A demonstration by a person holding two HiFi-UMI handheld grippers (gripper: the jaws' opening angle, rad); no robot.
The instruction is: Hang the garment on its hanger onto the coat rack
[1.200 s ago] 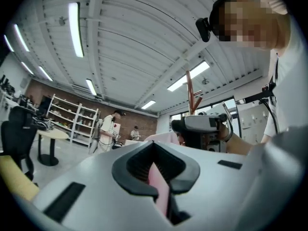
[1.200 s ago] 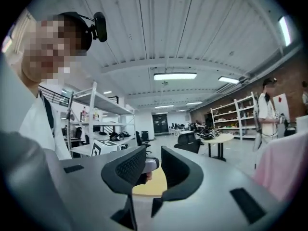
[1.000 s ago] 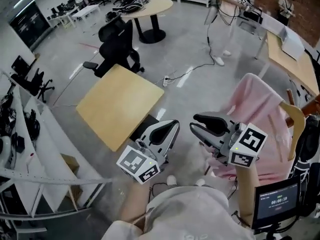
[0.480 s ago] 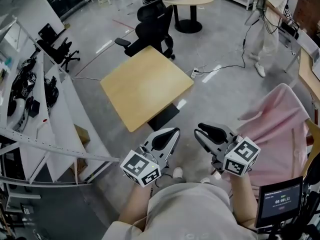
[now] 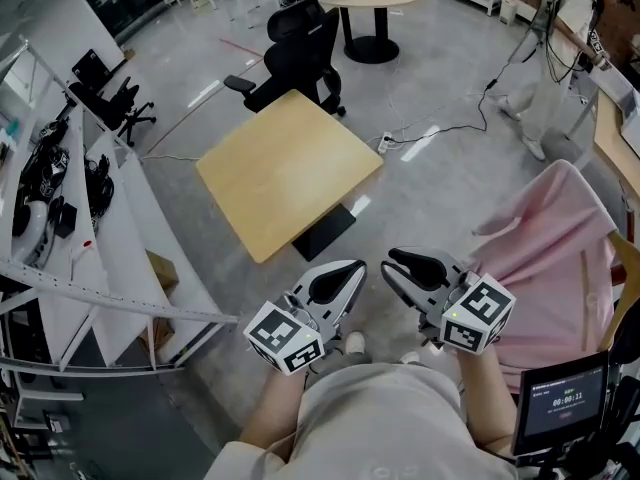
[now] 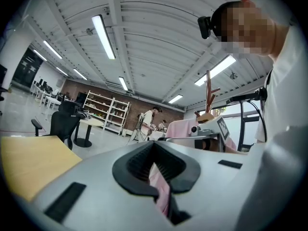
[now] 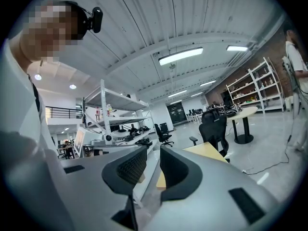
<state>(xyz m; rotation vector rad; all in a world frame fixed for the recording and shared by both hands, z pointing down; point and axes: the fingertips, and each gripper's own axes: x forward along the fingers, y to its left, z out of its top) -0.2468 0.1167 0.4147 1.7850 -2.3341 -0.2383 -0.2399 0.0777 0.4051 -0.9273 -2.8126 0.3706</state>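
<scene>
A pink garment (image 5: 555, 258) hangs at the right on a wooden hanger (image 5: 630, 273), most of which is cut off by the frame edge. In the left gripper view the garment (image 6: 180, 129) shows beyond the jaws, below a red-brown coat rack (image 6: 209, 88). I hold both grippers close to my body, well short of the garment. My left gripper (image 5: 352, 268) has its tips together and holds nothing; pink shows only through the hollow behind them (image 6: 154, 146). My right gripper (image 5: 395, 260) is open with an empty gap between its pads (image 7: 153, 153).
A square yellow table (image 5: 290, 173) stands ahead, with a black office chair (image 5: 300, 53) behind it. White shelving (image 5: 90, 268) runs along the left. A person (image 5: 560, 28) stands at the top right near floor cables (image 5: 440, 133). A timer screen (image 5: 560, 398) is at the lower right.
The head view has swung left, so the garment sits further right and the hanger is nearly out of frame. Both grippers stay side by side in front of me.
</scene>
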